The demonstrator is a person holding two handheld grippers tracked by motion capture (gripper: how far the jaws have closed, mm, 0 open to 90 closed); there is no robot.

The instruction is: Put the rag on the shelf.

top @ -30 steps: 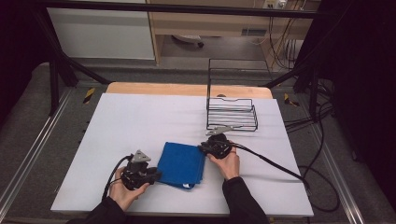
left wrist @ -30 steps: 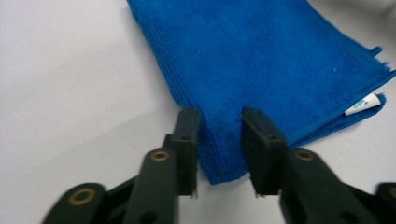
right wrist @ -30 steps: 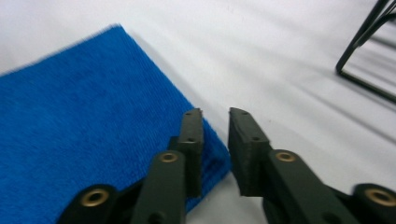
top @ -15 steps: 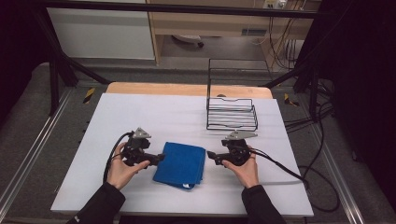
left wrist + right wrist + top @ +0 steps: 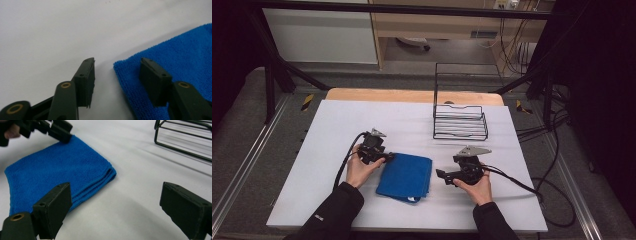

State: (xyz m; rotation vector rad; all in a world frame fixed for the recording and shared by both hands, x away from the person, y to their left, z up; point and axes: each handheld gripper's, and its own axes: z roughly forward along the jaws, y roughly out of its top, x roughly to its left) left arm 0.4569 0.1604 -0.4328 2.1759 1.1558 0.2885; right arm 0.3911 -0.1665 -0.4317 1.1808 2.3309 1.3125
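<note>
1. Table (image 5: 337,130) surface is white, with a strip of bare wood along its far edge; everything below is placed relative to the blue cloth lying on its near middle.
2. Wire rack (image 5: 460,122), black, stands on the table well beyond the cloth, toward the far right; its lower bars also show in the right gripper view (image 5: 180,135).
3. Blue cloth (image 5: 406,176) lies flat and folded, its layered folded edge visible in the right gripper view (image 5: 57,167), a small white tag at its near corner.
4. Left gripper (image 5: 388,158) sits at the cloth's far left corner, held low in the person's left hand (image 5: 359,167). In the left gripper view its jaws stand moderately apart, straddling that corner (image 5: 160,62): one jaw over the cloth, the other over bare table. Nothing is clamped between them.
5. Right gripper (image 5: 441,175) rests just to the right of the cloth, apart from it, pointing toward it in the right hand (image 5: 477,187). Its jaws are spread wide, with bare table between them.
</note>
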